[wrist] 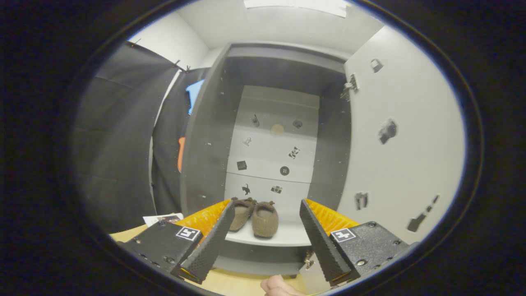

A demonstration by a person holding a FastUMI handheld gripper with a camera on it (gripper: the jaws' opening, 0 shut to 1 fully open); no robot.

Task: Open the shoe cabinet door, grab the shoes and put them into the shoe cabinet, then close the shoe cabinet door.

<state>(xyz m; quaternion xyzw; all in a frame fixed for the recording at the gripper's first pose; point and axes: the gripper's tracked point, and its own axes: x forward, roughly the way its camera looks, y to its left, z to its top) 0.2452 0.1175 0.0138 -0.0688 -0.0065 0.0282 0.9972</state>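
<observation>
Gripper view: shoes (255, 216) inside open cabinet (205, 135), tool (263, 222) spread, empty.

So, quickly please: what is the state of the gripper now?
Gripper: open, holding nothing; the shoes sit beyond its fingers on the cabinet shelf.

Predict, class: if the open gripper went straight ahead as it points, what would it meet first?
Probably the pair of shoes on the cabinet's bottom shelf, just beyond the open gripper; depth is unclear.
</observation>
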